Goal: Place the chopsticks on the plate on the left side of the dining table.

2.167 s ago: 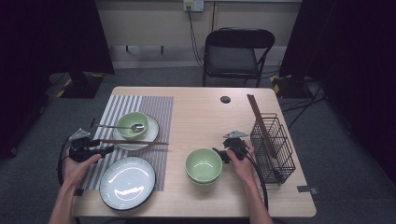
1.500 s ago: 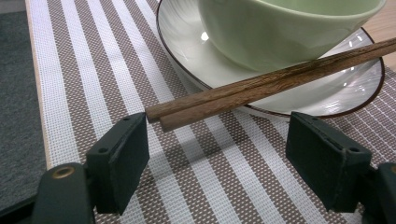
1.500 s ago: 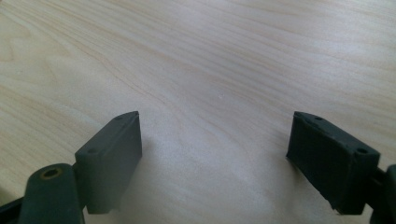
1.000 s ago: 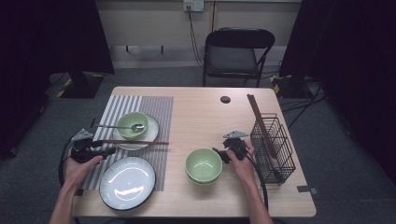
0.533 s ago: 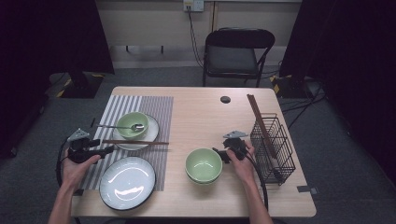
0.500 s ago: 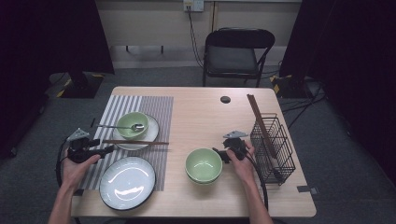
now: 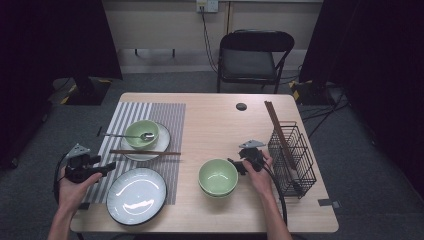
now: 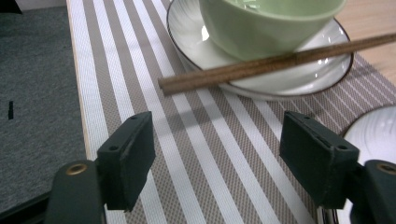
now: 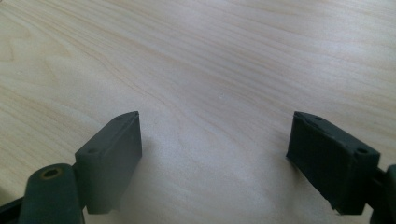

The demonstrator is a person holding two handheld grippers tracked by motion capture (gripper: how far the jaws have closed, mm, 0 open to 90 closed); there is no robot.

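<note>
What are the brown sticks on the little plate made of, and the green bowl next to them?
The chopsticks look like wood: dark brown, matte, with a speckled grainy surface, though a wood-look composite is possible. The green bowl looks like glazed ceramic, or maybe melamine: smooth and evenly coloured, with soft shine. The white plate under both seems glazed ceramic too, glossy with bright reflections and a thin dark rim.

A black folding chair (image 7: 252,55) stands behind the wooden surface (image 7: 215,115), at the upper middle of the frame. The floor (image 7: 380,165) is grey carpet. Dark curtains (image 7: 55,40) hang at both sides, and a pale wall (image 7: 160,22) with a socket (image 7: 207,5) is between them.
</note>
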